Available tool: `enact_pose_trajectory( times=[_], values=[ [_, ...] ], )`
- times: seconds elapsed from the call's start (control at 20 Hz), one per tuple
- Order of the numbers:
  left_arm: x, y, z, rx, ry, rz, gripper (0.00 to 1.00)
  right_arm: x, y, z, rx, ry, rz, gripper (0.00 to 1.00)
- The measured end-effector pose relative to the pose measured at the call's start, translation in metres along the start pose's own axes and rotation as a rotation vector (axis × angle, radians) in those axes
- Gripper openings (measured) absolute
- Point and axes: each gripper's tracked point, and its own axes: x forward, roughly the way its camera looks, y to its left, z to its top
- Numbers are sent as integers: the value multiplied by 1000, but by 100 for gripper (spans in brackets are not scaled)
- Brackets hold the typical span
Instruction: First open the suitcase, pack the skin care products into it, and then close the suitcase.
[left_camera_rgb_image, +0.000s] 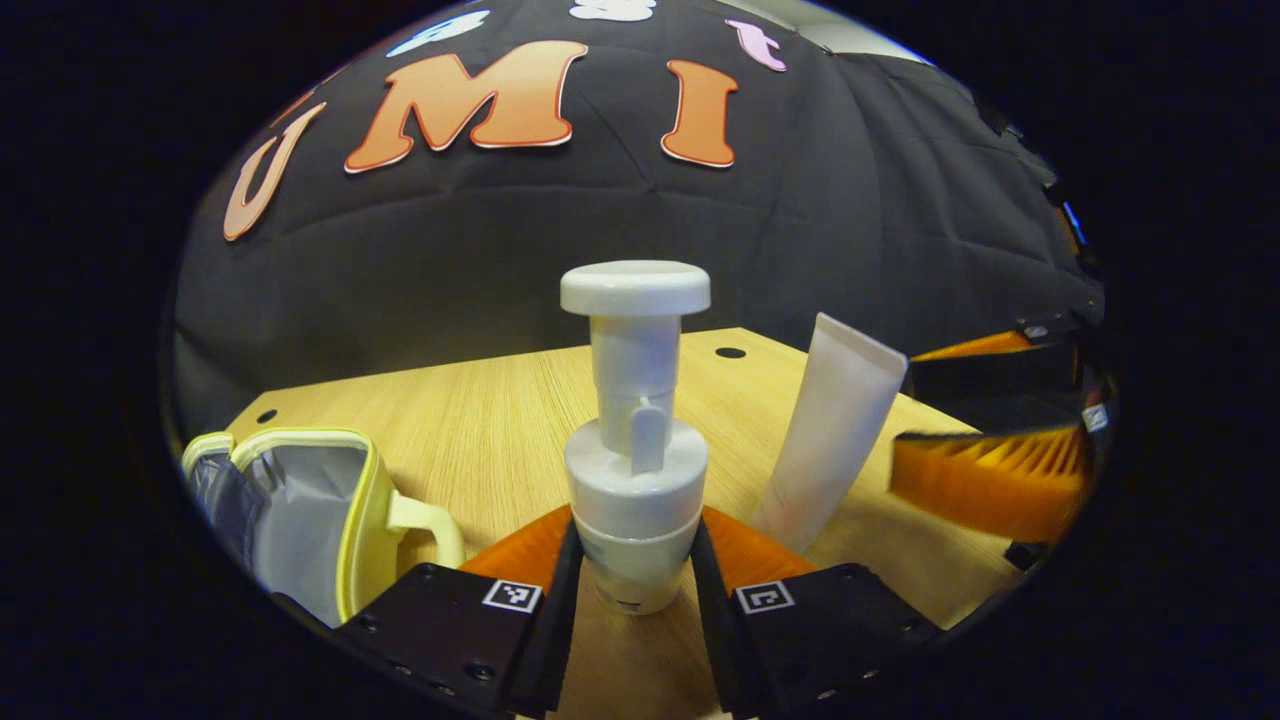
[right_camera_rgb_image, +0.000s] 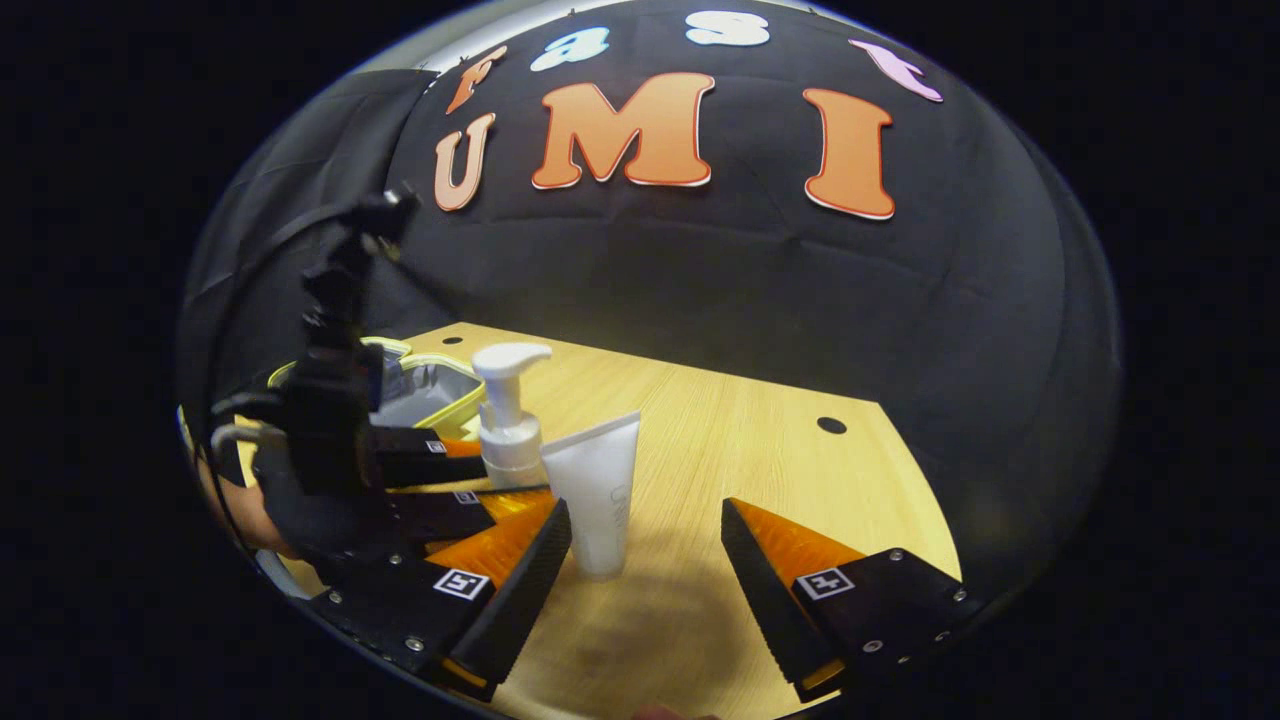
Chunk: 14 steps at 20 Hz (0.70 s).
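Pump bottle (left_camera_rgb_image: 634, 440) between left gripper's (left_camera_rgb_image: 634, 590) fingers — tube (left_camera_rgb_image: 835, 435) just beside

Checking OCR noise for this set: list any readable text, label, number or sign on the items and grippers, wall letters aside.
Nothing here is legible as text.
pump bottle: small dark print near its base, too small to read.
tube: faint mark on its front, too blurred to read.
square markers on the left gripper and the right gripper: black-and-white coded patterns, no words.
suitcase: no writing visible.
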Motion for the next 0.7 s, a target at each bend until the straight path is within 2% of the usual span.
enact_pose_trajectory(
  times=[0.1,0.25,0.45,0.6,0.65,0.7],
  values=[
    [-14,4,13,38,-5,24,55,9,5,-9,4,25,33,96],
    [-32,14,26,42,6,65,55,18,14,-17,-2,58,80,96],
    [-52,35,42,-21,24,127,55,31,28,-21,13,76,144,96],
    [-71,56,65,-43,-13,192,55,44,40,-29,18,88,196,95],
    [-77,62,71,-45,-27,213,55,49,40,-34,10,89,197,93],
    [-83,68,75,-46,-37,232,55,53,40,-36,3,93,203,84]
  ],
)
